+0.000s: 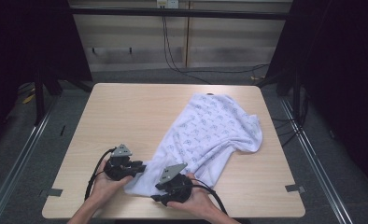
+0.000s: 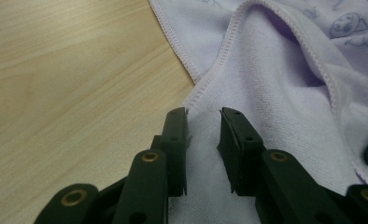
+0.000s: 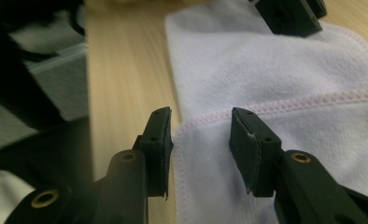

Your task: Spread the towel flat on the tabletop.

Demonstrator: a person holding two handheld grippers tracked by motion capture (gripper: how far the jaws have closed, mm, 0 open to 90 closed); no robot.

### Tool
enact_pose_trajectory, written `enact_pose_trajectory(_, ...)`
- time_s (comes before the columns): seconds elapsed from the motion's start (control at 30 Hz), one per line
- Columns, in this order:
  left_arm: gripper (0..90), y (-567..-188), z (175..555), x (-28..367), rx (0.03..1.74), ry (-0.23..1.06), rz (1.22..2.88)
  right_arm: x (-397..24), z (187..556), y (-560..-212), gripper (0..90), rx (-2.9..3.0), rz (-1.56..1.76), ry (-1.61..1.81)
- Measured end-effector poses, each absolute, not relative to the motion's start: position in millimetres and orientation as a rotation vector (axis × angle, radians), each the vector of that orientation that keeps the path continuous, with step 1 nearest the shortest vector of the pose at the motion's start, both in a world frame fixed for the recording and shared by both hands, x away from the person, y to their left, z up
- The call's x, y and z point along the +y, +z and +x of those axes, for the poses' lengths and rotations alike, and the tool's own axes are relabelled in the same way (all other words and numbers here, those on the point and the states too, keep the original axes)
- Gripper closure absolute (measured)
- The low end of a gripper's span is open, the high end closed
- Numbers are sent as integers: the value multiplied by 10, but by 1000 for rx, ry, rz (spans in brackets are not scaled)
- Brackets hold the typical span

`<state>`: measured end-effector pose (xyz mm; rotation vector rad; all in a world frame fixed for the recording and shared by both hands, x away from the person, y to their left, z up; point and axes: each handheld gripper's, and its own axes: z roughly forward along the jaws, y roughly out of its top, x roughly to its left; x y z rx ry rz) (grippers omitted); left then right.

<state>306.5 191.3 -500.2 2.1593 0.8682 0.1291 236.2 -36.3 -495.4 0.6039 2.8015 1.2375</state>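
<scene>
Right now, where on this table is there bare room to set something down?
The table's far-left part, beside the printed towel, is bare wood. Another free patch lies near-right, below the towel's bunched end. The near edge is crowded: the left gripper and right gripper sit at the towel's corner.

High view sits above the near edge looking forward and down over the whole table (image 1: 126, 112), while both gripper views hug the surface up close, and all three catch the near end of the towel (image 1: 205, 135).

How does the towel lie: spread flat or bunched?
Bunched: the towel lies crumpled in ridges diagonally across the table, its edge folded over.
</scene>
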Motion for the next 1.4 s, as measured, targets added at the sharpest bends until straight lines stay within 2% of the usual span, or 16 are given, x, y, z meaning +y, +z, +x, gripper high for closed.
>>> enact_pose_trajectory(0.13,696,-5008,3079,1915,885,127,2144,-323,2303,-4985,508,2767,594,1232)
enact_pose_trajectory(0.23,695,-5007,3084,1910,899,138,2142,-310,2269,-5006,542,2732,596,1229)
enact_pose_trajectory(0.27,695,-5006,3087,1910,899,141,2143,-314,2245,-5017,647,2688,582,1207)
enact_pose_trajectory(0.3,695,-5007,3088,1911,900,142,2143,-314,2245,-5017,647,2688,582,1207)
enact_pose_trajectory(0.33,694,-5007,3090,1912,895,146,2145,-339,2277,-5013,767,2669,637,1206)
enact_pose_trajectory(0.43,694,-5006,3096,1924,888,149,2151,-439,2366,-5014,813,2697,754,1317)
enact_pose_trajectory(0.83,695,-5004,3088,1917,884,178,2159,-807,2424,-4766,806,2655,879,1561)
enact_pose_trajectory(0.87,694,-5004,3090,1919,884,177,2159,-884,2422,-4735,845,2638,896,1579)
enact_pose_trajectory(0.93,689,-5005,3092,1923,888,164,2153,-920,2420,-4714,848,2627,900,1570)
enact_pose_trajectory(0.97,638,-5004,3098,1929,881,150,2154,-1013,2433,-4673,857,2600,921,1580)
enact_pose_trajectory(1.0,638,-4991,3094,1935,889,165,2159,-1013,2433,-4673,857,2600,921,1580)
enact_pose_trajectory(1.07,568,-4931,3078,1985,893,187,2091,-1202,2473,-4583,861,2543,959,1595)
enact_pose_trajectory(1.23,538,-4819,3100,2250,981,195,2015,-1512,2504,-4462,862,2441,1013,1599)
enact_pose_trajectory(1.4,502,-4888,3052,2445,1003,196,2069,-1930,2500,-4512,862,2348,1130,1548)
